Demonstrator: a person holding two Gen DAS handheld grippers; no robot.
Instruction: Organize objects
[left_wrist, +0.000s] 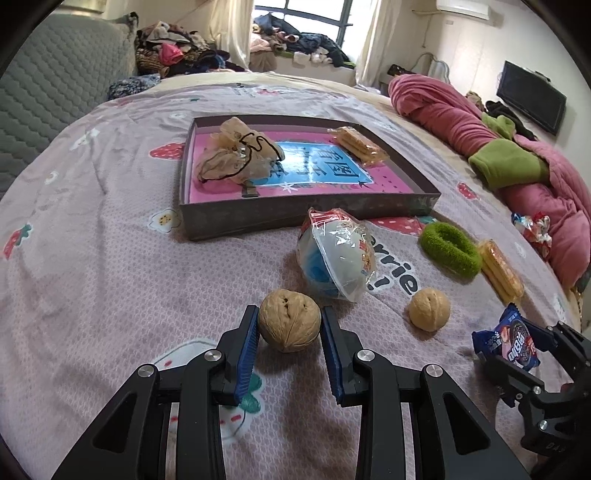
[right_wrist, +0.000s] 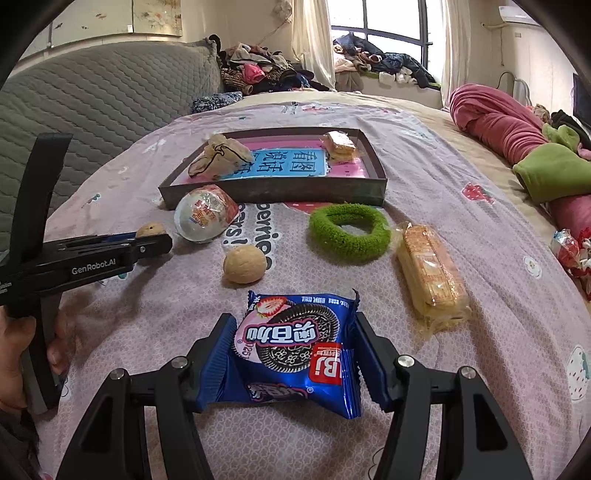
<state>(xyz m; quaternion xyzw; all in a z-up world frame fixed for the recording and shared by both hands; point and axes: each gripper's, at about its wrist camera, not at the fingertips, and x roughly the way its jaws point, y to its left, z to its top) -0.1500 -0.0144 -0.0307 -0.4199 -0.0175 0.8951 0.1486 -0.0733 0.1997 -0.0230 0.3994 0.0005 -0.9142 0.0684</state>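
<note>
My left gripper (left_wrist: 290, 311) is shut on a walnut (left_wrist: 289, 321) that rests on the pink bedspread; the right wrist view shows this gripper (right_wrist: 155, 240) from the side, with the walnut (right_wrist: 149, 229) at its tip. My right gripper (right_wrist: 293, 321) is shut on a blue cookie packet (right_wrist: 295, 343), its pads pressing on both side edges. That packet (left_wrist: 508, 341) shows at the right of the left wrist view. Behind them lie a second walnut (right_wrist: 244, 264), a plastic-wrapped toy ball (right_wrist: 205, 218), a green scrunchie (right_wrist: 349, 232) and a biscuit packet (right_wrist: 430, 273). The dark shallow box (left_wrist: 310, 214) holds a beige pouch (left_wrist: 229, 155) and another biscuit packet (left_wrist: 360, 142).
A rolled pink blanket (left_wrist: 443, 107) with green fabric (left_wrist: 509, 162) lies along the right side of the bed. A crumpled sweet wrapper (left_wrist: 535, 225) sits beside it. A grey quilted headboard (right_wrist: 92, 103) stands at the left. A person's hand (right_wrist: 22, 343) grips the left tool's handle.
</note>
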